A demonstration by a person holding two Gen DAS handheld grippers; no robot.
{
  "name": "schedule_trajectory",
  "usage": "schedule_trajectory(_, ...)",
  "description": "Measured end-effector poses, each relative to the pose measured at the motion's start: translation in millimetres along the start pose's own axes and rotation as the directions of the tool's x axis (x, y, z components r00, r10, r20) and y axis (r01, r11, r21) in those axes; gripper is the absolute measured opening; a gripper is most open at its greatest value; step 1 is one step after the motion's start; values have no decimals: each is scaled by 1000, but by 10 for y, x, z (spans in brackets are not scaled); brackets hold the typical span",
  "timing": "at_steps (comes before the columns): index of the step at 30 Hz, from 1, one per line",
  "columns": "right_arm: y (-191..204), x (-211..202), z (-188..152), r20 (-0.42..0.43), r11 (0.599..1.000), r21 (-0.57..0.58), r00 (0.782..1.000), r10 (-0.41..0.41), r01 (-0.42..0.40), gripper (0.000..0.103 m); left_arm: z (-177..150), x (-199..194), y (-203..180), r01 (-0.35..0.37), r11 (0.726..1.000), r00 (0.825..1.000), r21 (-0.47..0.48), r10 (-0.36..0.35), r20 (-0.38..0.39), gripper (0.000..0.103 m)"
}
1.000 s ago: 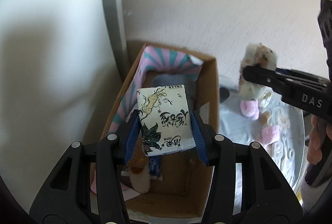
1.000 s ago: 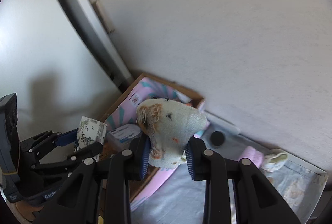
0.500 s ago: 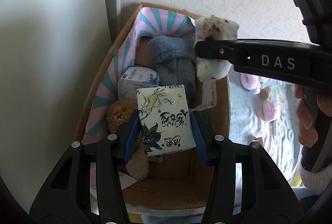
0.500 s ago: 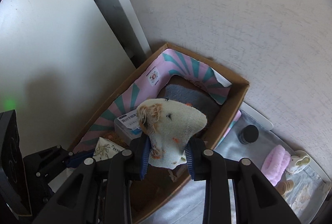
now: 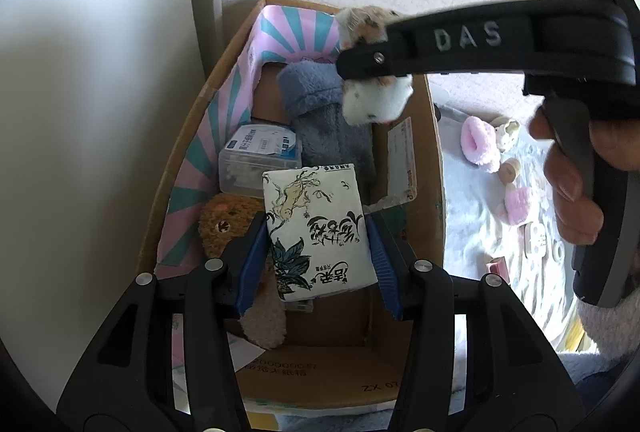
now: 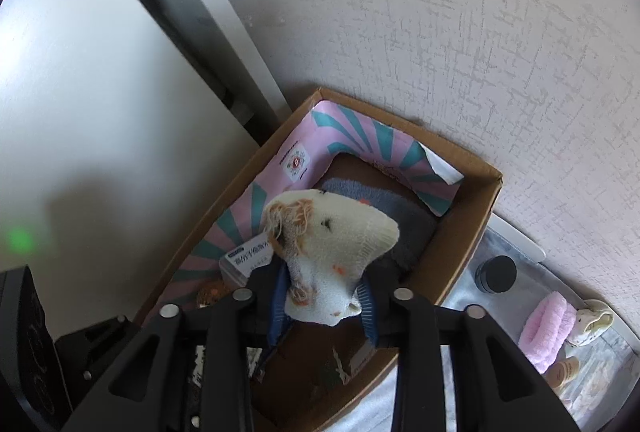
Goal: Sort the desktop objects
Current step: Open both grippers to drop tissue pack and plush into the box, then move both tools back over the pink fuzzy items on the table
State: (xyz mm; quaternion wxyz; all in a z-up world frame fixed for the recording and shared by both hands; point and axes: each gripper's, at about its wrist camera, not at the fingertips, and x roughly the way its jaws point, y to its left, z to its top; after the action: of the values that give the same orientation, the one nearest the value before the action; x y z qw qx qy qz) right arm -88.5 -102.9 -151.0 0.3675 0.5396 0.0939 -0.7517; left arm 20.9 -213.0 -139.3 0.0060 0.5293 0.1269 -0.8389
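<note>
We held the white printed tissue pack (image 5: 318, 232) in the left gripper (image 5: 318, 256) and the cream plush toy (image 6: 328, 256) in the right gripper (image 6: 325, 306), both jaws clamped, above the open brown cardboard box (image 5: 434, 167). Best released low, over bare box floor.

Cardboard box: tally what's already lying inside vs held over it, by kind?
Inside cardboard box:
Soft toys or fabric: 2, blue plush, brown plush
Plastic boxes: 1, swab box
Held above:
Tissue packs: 1, tissue pack in left gripper
Soft toys: 1, white plush in right gripper
Total: 5
</note>
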Motion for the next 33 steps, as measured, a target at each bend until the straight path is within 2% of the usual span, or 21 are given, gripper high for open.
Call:
schedule_trajectory(1,-7,-9,3,-1,1000,7,1000,7,-7,43,3,8,-2,5,1000,1000,-3,-5,-8,55)
schedule_trajectory(2,-24,-26,2,-1,1000,20,1000,14,-14,49,7,20,-2,11,1000,1000,-12,-11,-23,81)
schedule_trajectory(3,-47,-35,6,3,999,43,1000,21,-21,60,10,31,-4,8,1000,999,-18,-9,-36,98)
schedule_trajectory(4,-78,-58,8,15,997,71,1000,26,-27,68,7,19,-14,1,1000,1000,-20,-2,-26,103)
schedule_trajectory(9,-172,-243,-22,84,992,124,996,2,-13,71,-4,-22,-55,-18,1000,1000,-3,18,-3,103)
schedule_trajectory(18,-280,-457,-160,120,986,167,993,-15,-6,71,-2,-48,-109,-29,1000,999,12,28,16,103)
schedule_trajectory(24,-327,-557,-262,143,985,174,989,-32,6,71,26,-235,-175,-31,999,999,22,30,42,103)
schedule_trajectory(33,-490,-1054,-513,198,982,177,974,-105,70,71,85,-371,-438,-41,995,996,90,34,80,103)
